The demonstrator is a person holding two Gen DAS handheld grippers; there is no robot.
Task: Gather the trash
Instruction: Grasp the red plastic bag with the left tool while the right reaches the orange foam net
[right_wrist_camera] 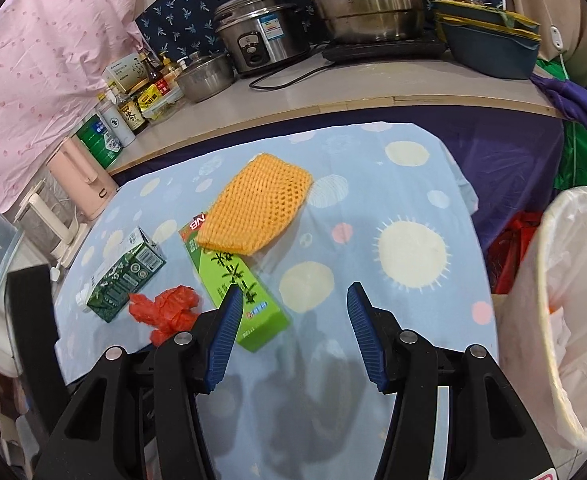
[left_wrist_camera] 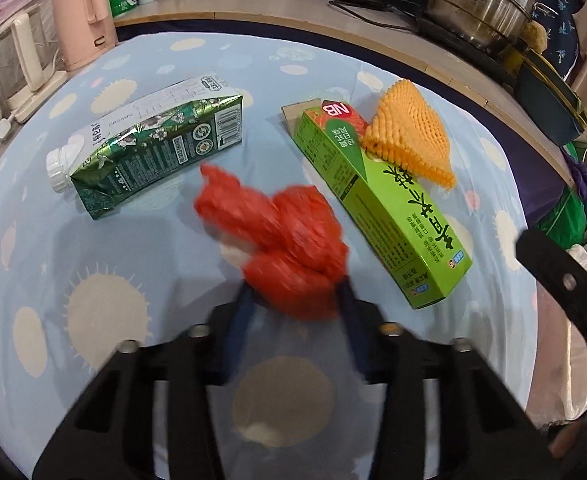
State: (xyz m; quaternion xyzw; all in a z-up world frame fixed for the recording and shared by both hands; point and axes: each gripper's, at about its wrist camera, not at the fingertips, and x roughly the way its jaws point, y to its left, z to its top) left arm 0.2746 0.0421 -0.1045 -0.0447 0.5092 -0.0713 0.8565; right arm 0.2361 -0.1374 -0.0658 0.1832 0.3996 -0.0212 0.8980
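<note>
A crumpled red plastic bag [left_wrist_camera: 285,232] lies on the blue sun-print tablecloth [left_wrist_camera: 105,312], blurred. My left gripper [left_wrist_camera: 295,288] is shut on its near end, with the red plastic bulging between the two blue fingers. In the right wrist view the red bag [right_wrist_camera: 165,312] shows at the lower left. A green milk carton [left_wrist_camera: 149,148] lies on its side to the left. To the right lies a long green box [left_wrist_camera: 377,204] with an orange foam net [left_wrist_camera: 409,136] on its far end. My right gripper [right_wrist_camera: 296,289] hovers open over bare cloth, its left finger beside the green box [right_wrist_camera: 237,280].
A bin with a white liner [right_wrist_camera: 573,300] stands past the table's right edge. Behind the table a counter [right_wrist_camera: 333,100] holds steel pots, a rice cooker [right_wrist_camera: 261,32] and bottles. A pink kettle [right_wrist_camera: 81,176] stands at the back left.
</note>
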